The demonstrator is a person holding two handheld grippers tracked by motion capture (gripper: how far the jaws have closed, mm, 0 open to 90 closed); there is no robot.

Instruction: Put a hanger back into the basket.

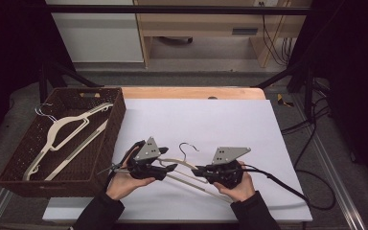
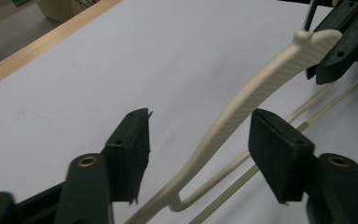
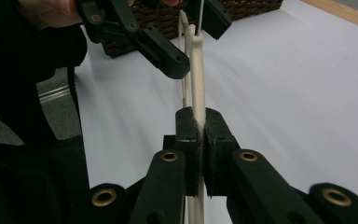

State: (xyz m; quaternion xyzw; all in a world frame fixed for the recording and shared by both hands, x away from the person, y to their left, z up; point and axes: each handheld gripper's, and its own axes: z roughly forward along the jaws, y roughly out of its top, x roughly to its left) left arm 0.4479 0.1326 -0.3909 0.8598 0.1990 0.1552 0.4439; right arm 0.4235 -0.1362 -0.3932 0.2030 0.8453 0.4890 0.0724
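Basket (image 1: 106, 125): stands at the left of the worktop (image 1: 211, 120); two pale hangers (image 1: 64, 127) lie in it.
Left gripper (image 1: 168, 168): its jaws are parted on either side of the hanger's arm; the left gripper view shows a gap at each pad, so nothing is gripped yet.
Hanger (image 1: 184, 165): held just above the white sheet, near the front edge, between the two grippers; its wire hook points away from the person.
Right gripper (image 1: 197, 171): its jaws are closed on the hanger's arm, pads pressed flat against both faces.
Step in hand: a second grasp is being taken on the hanger, judged to be for carrying it to the basket.
Next move: the left jaws are to be closed squarely on the arm, without twisting it against the right grip.
High view: the basket's contents and both hands are shown together; the gaps at the pads cannot be read there.
Left gripper view: the gaps at its own pads and the arm's (image 2: 242, 105) curve toward the right gripper (image 2: 342, 39) are plain.
Right gripper view: the clamp on the arm (image 3: 196, 77) is seen close, with the left gripper (image 3: 182, 28) beyond it.
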